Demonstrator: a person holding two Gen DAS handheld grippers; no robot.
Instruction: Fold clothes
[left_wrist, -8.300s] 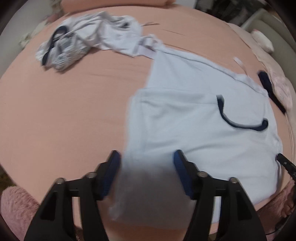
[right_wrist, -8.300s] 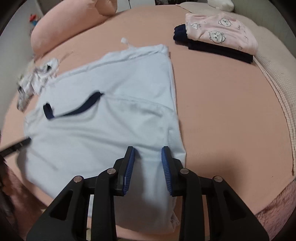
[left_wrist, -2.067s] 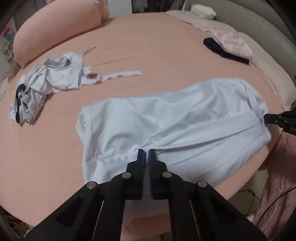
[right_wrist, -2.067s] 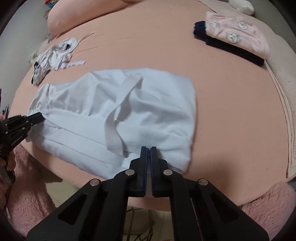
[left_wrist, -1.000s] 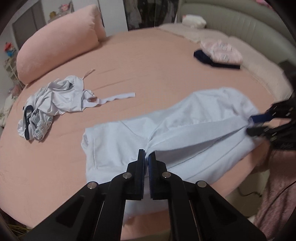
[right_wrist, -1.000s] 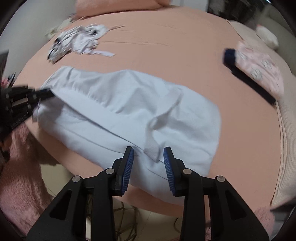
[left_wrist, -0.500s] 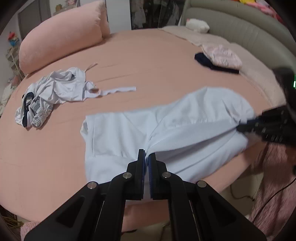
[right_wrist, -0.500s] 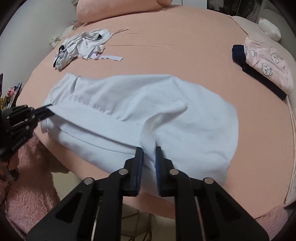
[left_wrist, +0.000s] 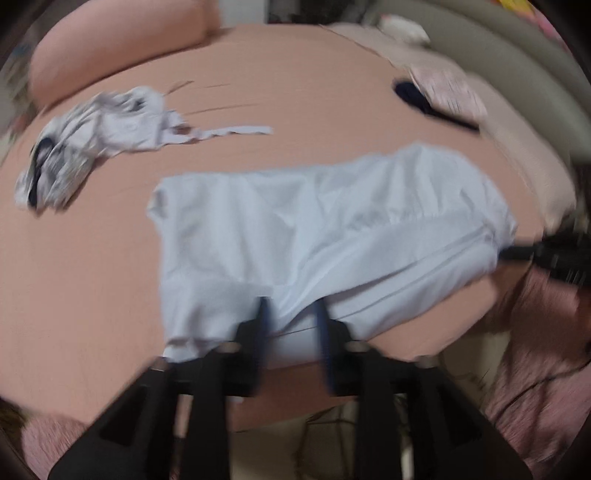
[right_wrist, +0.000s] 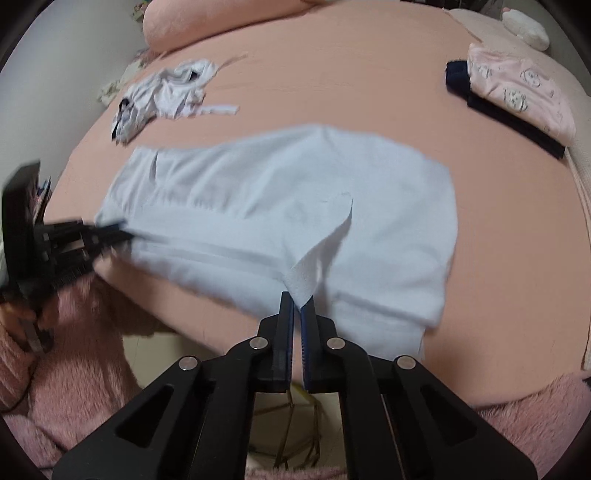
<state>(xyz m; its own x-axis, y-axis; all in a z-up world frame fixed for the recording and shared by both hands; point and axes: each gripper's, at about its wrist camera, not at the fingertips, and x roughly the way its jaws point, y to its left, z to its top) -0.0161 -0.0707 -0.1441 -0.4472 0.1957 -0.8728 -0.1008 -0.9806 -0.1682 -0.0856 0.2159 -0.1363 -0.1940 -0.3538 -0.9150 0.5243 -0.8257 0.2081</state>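
The left gripper (left_wrist: 291, 325) has just been opening, the pale blue shirt (left_wrist: 314, 229) (blurred) loose between its jaws. The right gripper (right_wrist: 297, 314) pinches the shirt's near fold.

On my feed both grippers are matte black plastic — left gripper (left_wrist: 291, 325), right gripper (right_wrist: 297, 314) — with blue ribbed pads (right_wrist: 306, 332) inside the fingers and silver round screw heads (right_wrist: 257, 343) at the linkage pivots. Person wears a fuzzy pink sleeve (right_wrist: 62, 354) — thin dark cable trailing by it.
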